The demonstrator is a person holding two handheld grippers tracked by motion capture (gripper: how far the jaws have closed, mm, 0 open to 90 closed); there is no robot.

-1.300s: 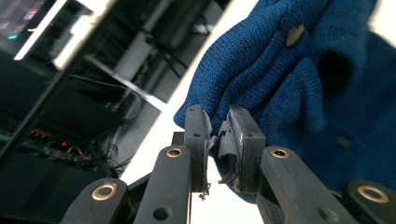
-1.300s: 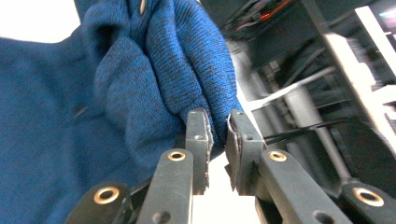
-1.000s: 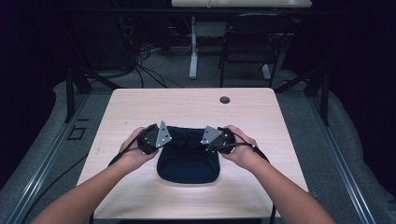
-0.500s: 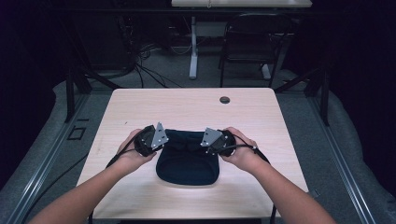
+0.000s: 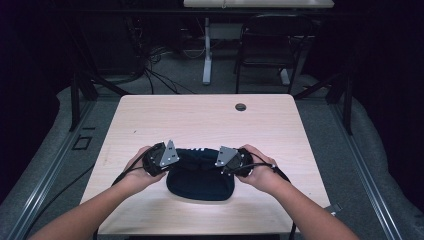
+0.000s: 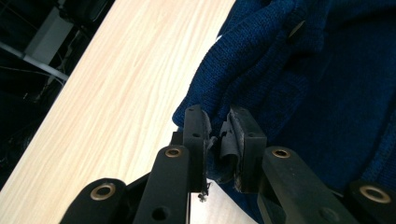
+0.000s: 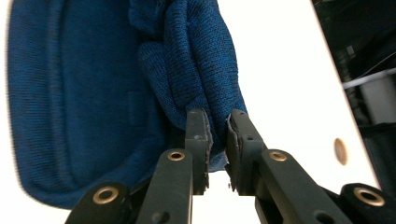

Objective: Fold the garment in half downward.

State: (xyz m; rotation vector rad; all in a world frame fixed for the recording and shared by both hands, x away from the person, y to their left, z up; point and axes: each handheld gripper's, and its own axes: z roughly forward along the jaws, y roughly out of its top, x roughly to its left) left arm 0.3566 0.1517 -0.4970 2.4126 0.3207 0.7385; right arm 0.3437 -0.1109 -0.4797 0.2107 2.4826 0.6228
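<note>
Two grippers meet over a pale wood-grain worktop (image 5: pixel 200 120): the left gripper (image 5: pixel 161 156) and right gripper (image 5: pixel 231 159) each have jaws clenched on an edge of the dark blue knit garment (image 5: pixel 200 175), which lies near the worktop's front edge. A round grommet (image 5: pixel 240 107) sits at the far side. Beyond, grey floor (image 5: pixel 175 82), cables (image 5: pixel 150 70) and a chair (image 5: pixel 265 55) stand in a dim room.
</note>
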